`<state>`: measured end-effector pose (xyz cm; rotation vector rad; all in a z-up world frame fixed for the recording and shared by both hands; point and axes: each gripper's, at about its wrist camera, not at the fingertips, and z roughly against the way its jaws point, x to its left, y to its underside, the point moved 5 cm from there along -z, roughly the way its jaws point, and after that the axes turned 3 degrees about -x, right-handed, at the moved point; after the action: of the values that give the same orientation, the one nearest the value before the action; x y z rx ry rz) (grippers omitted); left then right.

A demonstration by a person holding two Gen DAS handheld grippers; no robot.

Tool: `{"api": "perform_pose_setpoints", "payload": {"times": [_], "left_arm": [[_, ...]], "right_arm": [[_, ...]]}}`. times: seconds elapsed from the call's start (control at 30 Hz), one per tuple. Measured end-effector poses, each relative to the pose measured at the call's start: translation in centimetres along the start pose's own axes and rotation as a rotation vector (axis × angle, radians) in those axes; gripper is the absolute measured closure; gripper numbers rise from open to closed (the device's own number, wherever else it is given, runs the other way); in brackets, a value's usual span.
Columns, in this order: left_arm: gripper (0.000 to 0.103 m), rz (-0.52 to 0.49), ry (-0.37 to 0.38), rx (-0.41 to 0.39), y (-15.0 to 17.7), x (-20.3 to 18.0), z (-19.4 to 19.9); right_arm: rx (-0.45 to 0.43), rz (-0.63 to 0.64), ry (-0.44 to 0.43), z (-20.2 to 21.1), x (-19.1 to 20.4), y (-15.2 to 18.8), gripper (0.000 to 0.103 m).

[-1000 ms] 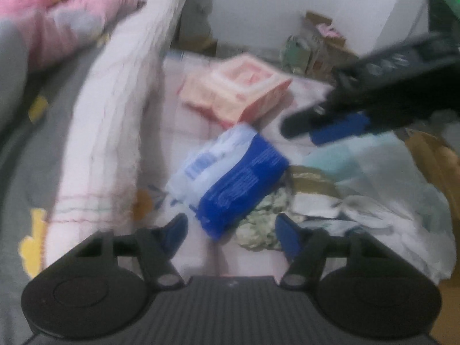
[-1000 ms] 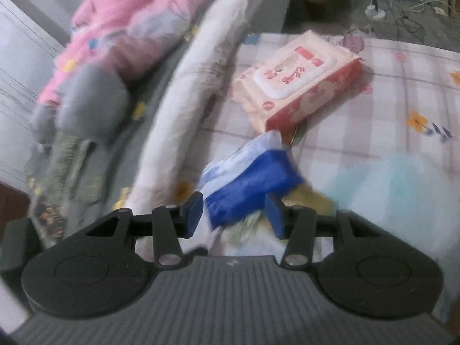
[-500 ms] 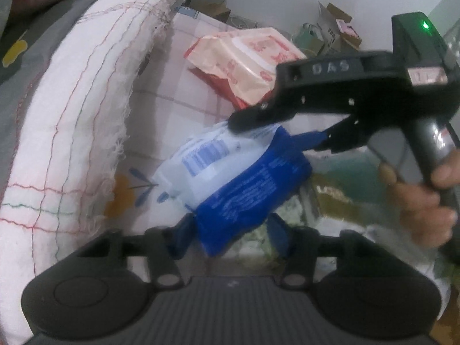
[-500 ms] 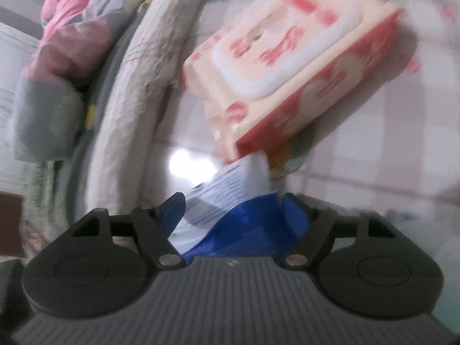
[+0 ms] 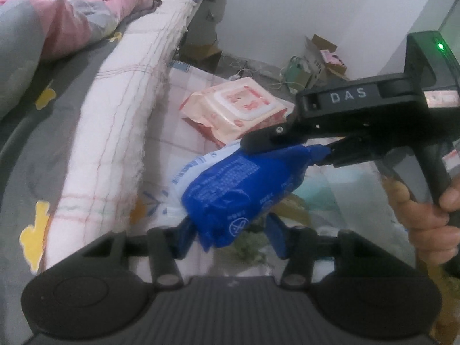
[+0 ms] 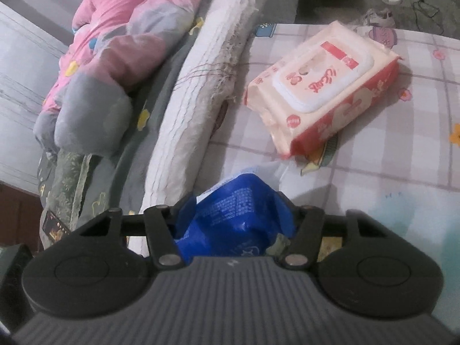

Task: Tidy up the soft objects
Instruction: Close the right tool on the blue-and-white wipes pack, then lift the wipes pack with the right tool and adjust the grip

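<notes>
Basically the blue pack (image 5: pixel 244 189) is a light, squashy, slick plastic tissue pack, so grip its fat middle, not the crinkly end. Left gripper (image 5: pixel 230 235) sits spread, unclenched, w/ the pack's near end poking between its fingers. Right gripper (image 6: pixel 234 215) is clamped on the pack's far end, pack lifted just ahead of the pink wipes pack (image 6: pixel 322 86). Vs 1 s ago: pack lay on the mat, right gripper hadn't closed.

A blue and white tissue pack (image 5: pixel 244 192) with small white print. A peach-pink wipes pack (image 6: pixel 325 86) with red lettering and white lid. Pale checked sheet (image 6: pixel 402 155) with small flowers. Pink and grey quilt (image 6: pixel 115 57). Black tools with blue fingers (image 5: pixel 277 237).
</notes>
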<state>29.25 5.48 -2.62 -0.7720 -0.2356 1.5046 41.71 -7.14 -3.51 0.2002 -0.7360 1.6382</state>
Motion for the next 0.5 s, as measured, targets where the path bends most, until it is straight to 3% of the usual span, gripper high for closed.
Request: {"api": "perform_pose_setpoints", "payload": {"times": [0.2,0.5], "left_arm": [[0.05,-0.004,0.063,-0.007,3.2,-1.9,4.6],[0.05,0.004,0.237,0.041,10.8,-4.8,11.2]], "right_arm": [[-0.01,-0.01,-0.027,4.4,1.3,4.0,0.049],[0.044,-0.017,-0.04,12.3,2.3,13.9,0.049]]}}
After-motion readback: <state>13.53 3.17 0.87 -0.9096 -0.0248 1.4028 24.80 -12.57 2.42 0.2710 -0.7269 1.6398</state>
